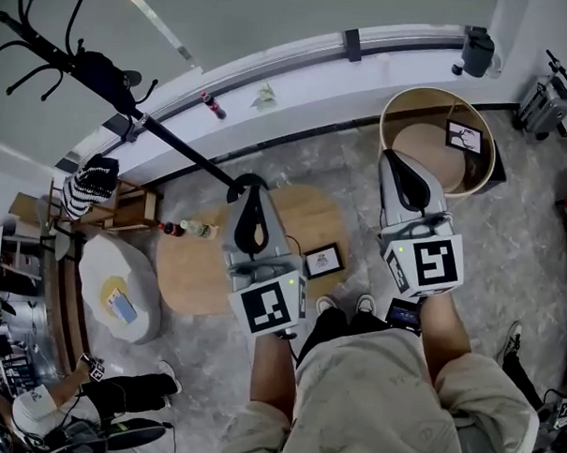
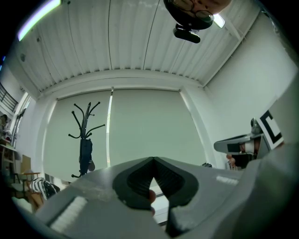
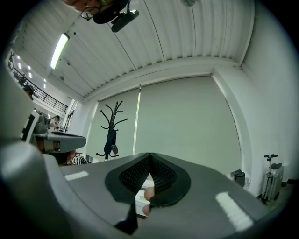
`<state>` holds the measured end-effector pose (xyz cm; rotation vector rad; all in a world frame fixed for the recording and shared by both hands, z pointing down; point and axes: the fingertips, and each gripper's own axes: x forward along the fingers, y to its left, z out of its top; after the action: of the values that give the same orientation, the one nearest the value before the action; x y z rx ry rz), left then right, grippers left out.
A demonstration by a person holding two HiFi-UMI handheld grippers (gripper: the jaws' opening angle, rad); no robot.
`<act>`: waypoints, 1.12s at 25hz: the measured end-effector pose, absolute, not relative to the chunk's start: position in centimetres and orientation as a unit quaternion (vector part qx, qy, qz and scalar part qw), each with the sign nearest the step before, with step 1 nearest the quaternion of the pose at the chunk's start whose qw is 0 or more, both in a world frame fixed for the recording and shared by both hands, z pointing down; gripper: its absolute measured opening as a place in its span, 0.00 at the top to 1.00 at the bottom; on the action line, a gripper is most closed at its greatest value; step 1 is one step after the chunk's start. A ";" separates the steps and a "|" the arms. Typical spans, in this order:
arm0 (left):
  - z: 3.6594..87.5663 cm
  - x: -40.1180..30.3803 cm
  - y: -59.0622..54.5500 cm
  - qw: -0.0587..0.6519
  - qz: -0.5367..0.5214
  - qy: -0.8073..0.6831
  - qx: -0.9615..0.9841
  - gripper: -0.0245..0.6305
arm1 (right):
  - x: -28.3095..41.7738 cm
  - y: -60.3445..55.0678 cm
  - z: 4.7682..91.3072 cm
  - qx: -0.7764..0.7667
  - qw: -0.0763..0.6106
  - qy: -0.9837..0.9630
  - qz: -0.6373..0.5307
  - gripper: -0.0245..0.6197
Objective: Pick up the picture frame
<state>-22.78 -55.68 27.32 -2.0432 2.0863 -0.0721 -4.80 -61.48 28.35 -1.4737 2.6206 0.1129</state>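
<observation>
A small black picture frame (image 1: 322, 260) lies on the right part of a round wooden table (image 1: 192, 278), between my two grippers and below their tips in the head view. A second framed picture (image 1: 464, 137) leans inside a round wooden tub (image 1: 398, 104). My left gripper (image 1: 252, 181) is held over the table's far edge, its jaws shut with nothing between them. My right gripper (image 1: 391, 156) is out over the tub's left rim, jaws also shut and holding nothing. Both gripper views point at the wall: left gripper (image 2: 153, 159), right gripper (image 3: 150, 155); neither shows a frame.
A black coat rack (image 1: 102, 77) stands by the curtained window wall; coat rack (image 2: 83, 140), coat rack (image 3: 111, 135). Bottles (image 1: 185, 229) stand on the table's far side. A white cushioned stool (image 1: 117, 284) is at left, a seated person (image 1: 79, 400) below it. A dark bin (image 1: 477, 51) sits far right.
</observation>
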 end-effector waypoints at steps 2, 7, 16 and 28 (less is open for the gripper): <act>28.0 -23.5 -56.3 0.105 -0.028 0.711 -0.695 0.96 | -5.6 -62.1 28.8 -0.488 0.063 0.870 0.036 0.96; 28.8 -25.0 -57.6 0.098 -0.035 0.706 -0.700 0.96 | -7.1 -63.2 29.5 -0.494 0.060 0.867 0.033 0.96; 30.9 -27.6 -59.5 0.078 -0.036 0.702 -0.707 0.96 | -10.2 -64.9 31.8 -0.492 0.033 0.870 0.020 0.96; 38.0 -30.2 -61.4 0.022 -0.060 0.695 -0.716 0.96 | -13.5 -66.5 38.1 -0.486 -0.023 0.873 -0.019 0.96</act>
<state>-30.25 -61.39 38.01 -2.2176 2.1537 -0.1861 -13.50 -66.53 38.09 -1.5492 2.7846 -0.0605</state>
